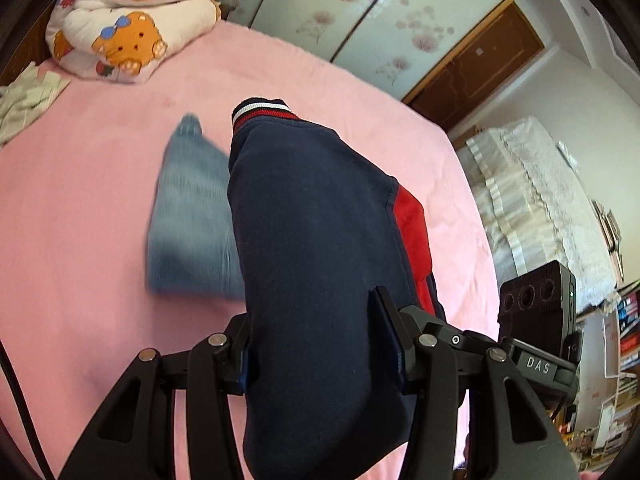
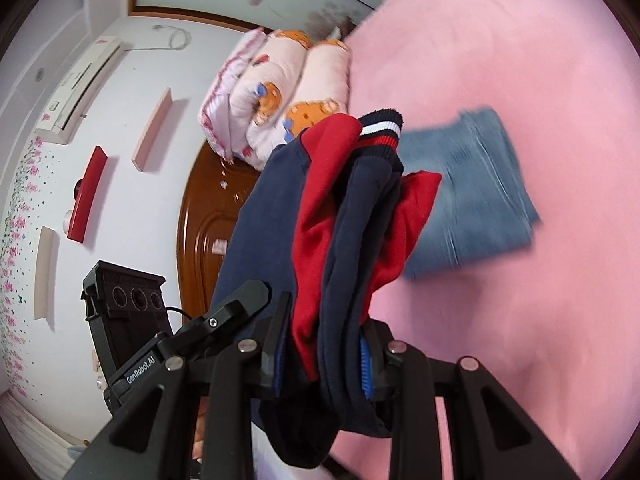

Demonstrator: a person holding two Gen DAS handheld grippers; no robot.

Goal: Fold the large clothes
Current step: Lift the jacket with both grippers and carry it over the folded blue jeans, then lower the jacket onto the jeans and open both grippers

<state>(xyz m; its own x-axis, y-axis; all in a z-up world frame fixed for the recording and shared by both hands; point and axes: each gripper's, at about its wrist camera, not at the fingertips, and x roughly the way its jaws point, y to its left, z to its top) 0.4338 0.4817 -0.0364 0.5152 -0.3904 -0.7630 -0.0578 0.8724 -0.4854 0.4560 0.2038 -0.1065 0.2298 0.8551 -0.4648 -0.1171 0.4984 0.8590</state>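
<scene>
Navy-and-red jacket [image 1: 320, 240] lifted clear above the pink bed [image 1: 100, 240], pinched at two spots, likely so the bundle can be carried or laid down without unfolding. Left tool [image 1: 316, 344] clamped on navy cloth; right tool [image 2: 320, 344] clamped on bunched navy and red layers. Folded jeans [image 2: 468, 196] blurred on the bed beyond. Jacket's lower part cut off; sleeves impossible to trace.

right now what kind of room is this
Most likely a home bedroom: a bed with a pink sheet, a rolled white quilt with orange bear print at its far end, and floral sliding wardrobe doors beyond it.
</scene>
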